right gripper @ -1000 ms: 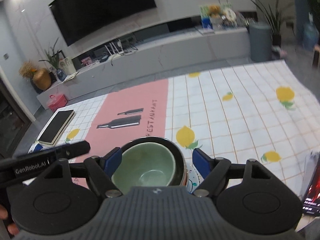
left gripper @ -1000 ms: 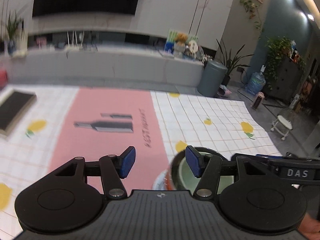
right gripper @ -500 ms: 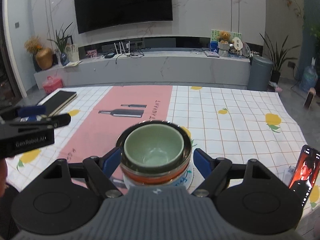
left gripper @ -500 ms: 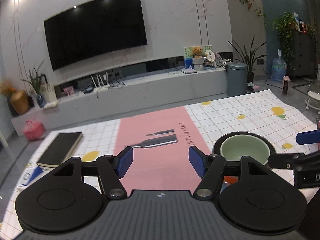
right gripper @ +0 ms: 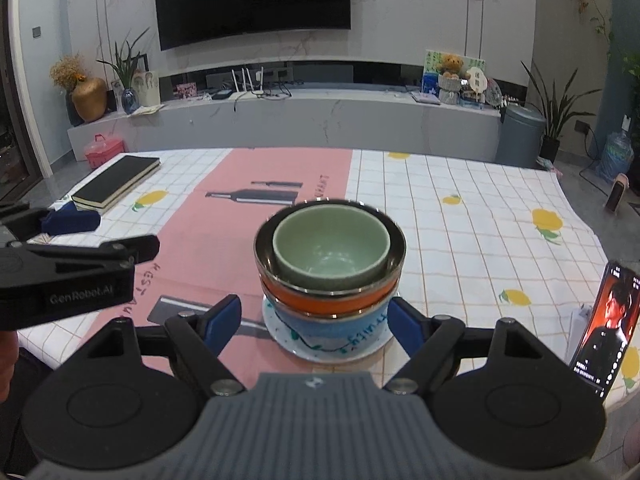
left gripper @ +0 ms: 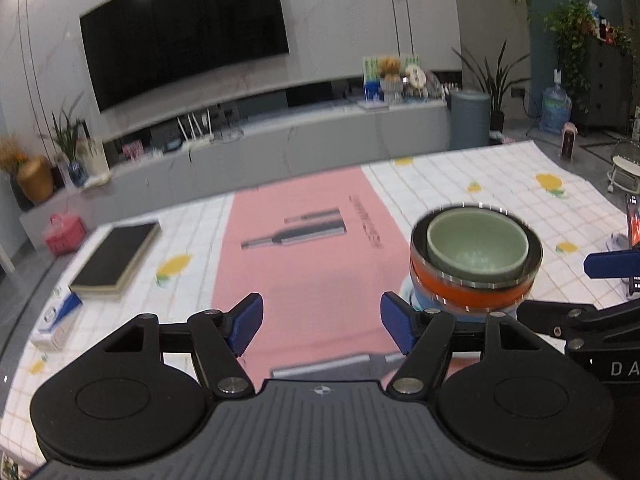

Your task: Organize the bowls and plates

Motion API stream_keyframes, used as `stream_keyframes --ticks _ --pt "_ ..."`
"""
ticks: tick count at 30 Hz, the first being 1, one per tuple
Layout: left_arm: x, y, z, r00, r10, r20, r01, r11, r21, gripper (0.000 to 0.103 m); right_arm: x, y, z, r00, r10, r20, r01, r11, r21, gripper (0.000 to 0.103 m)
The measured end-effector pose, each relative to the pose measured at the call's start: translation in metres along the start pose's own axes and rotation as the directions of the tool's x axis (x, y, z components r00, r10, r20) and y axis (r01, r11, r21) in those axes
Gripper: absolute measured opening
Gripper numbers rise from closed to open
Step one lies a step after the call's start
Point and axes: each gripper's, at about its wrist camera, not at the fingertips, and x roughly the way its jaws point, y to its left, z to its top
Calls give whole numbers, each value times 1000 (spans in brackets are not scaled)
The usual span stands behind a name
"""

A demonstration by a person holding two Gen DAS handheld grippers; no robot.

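The bowl stack (right gripper: 329,276) sits on its plate (right gripper: 280,330), centred just beyond my right gripper (right gripper: 314,322), fingers spread and empty; my left gripper (left gripper: 322,326), also spread, has it off right.

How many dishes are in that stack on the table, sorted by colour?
Green bowl: 1
Orange bowl with a metal rim: 1
Blue bowl with lettering: 1
White plate underneath: 1
Total: 4 dishes, nested one in another on the plate. Both the left gripper and the right gripper are open and hold nothing.
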Motion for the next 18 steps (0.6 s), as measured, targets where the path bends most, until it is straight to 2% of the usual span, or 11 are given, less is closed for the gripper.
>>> stream_keyframes --ticks 18 --pt "2 4 -13 1000 11 -25 -11 1000 -5 79 7 9 -9 1000 -2 -30 2 1000 -2 80"
